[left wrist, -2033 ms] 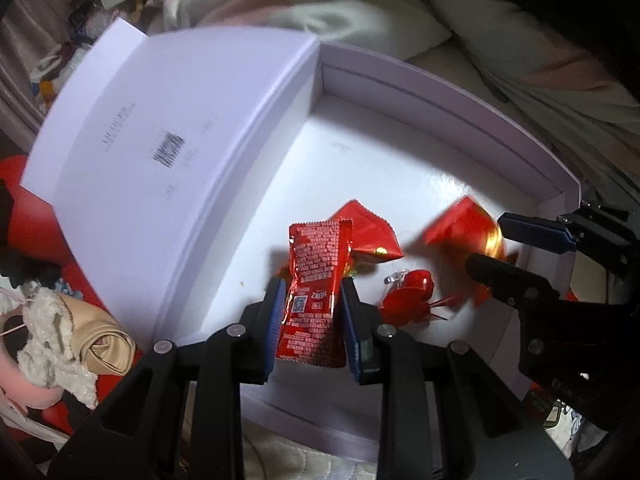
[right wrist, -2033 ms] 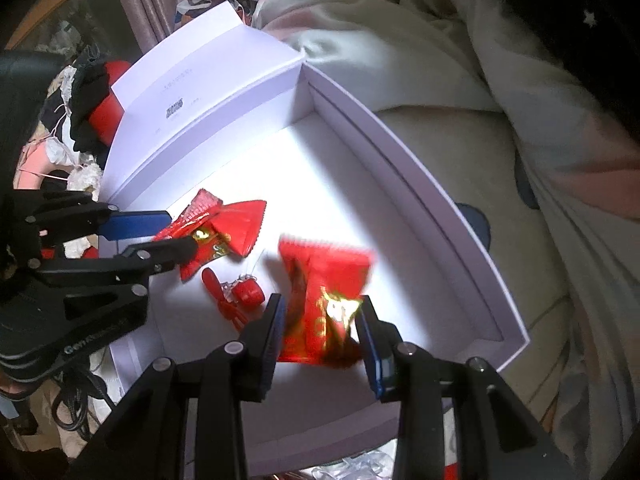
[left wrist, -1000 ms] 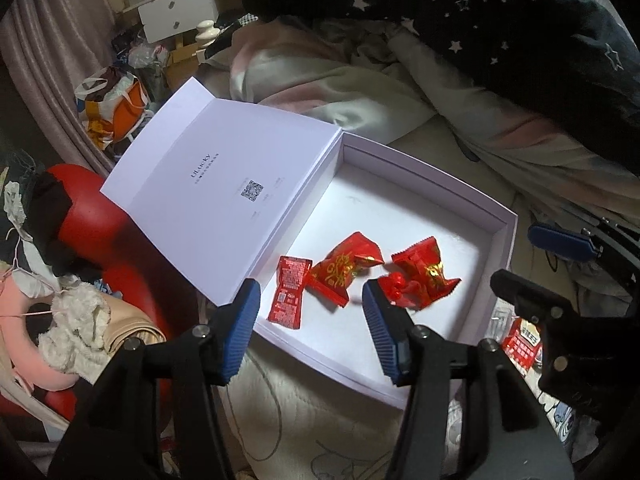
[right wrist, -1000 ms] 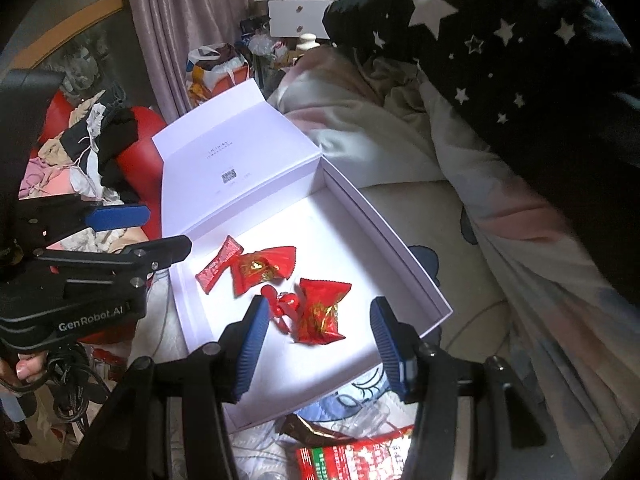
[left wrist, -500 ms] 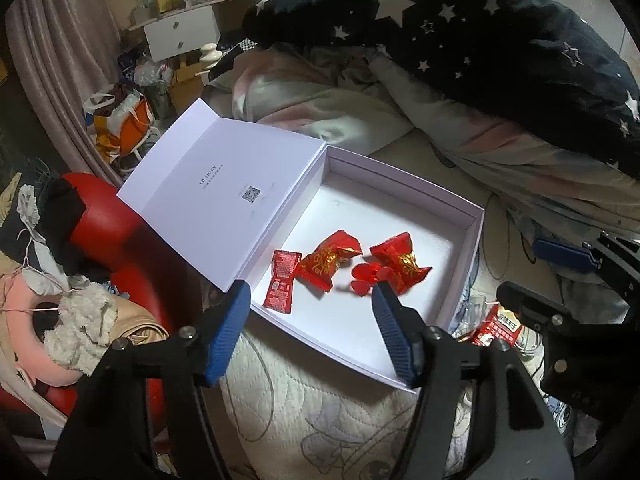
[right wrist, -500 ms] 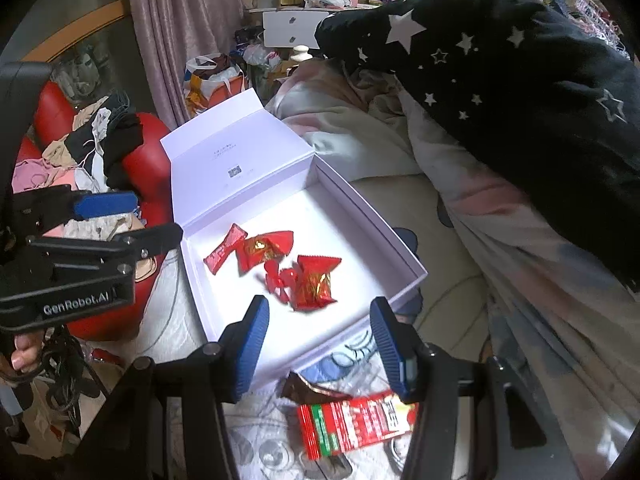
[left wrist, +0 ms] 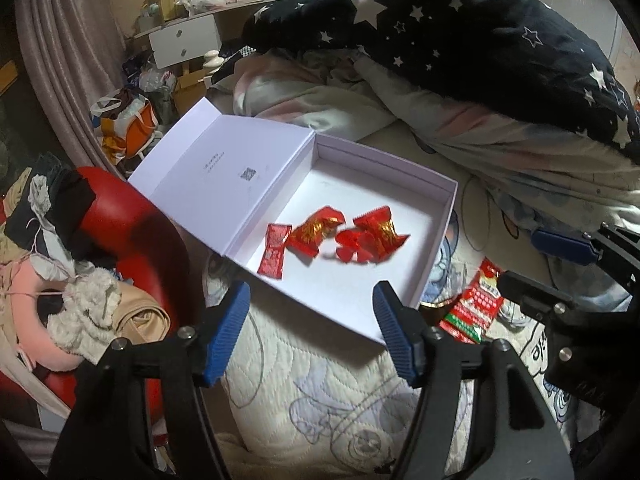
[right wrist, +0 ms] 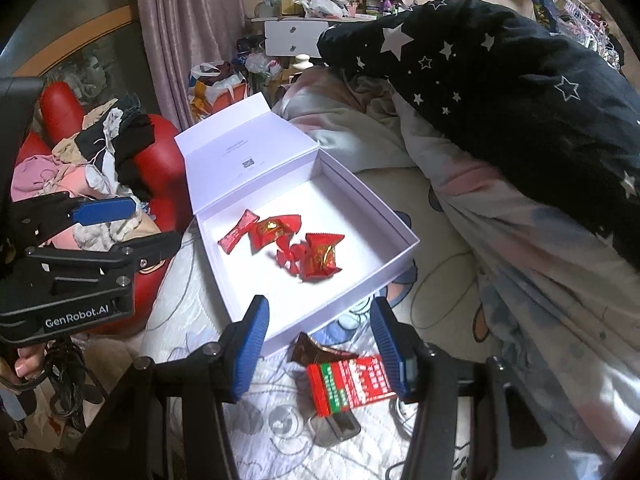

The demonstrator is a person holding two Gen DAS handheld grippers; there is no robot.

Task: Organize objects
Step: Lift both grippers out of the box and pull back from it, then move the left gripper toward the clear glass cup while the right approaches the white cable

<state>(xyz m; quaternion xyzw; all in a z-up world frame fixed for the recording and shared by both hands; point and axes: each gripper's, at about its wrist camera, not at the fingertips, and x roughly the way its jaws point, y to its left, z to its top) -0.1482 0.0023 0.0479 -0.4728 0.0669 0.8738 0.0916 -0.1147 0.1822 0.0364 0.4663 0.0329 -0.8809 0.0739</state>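
— What's at my left?

— My left gripper (left wrist: 310, 330) hangs with its jaws well apart, nothing between them.

— And the sweets?

— Four red foil-wrapped candies (right wrist: 280, 246) lie bunched in the white cardboard box (right wrist: 394, 258), its hinged lid (right wrist: 240, 160) open, on the quilted cream bedcover (right wrist: 192, 292).

— My right?

— My right gripper (right wrist: 320, 346) is parted and empty over a red-and-green snack packet (right wrist: 348, 382) just outside the box.
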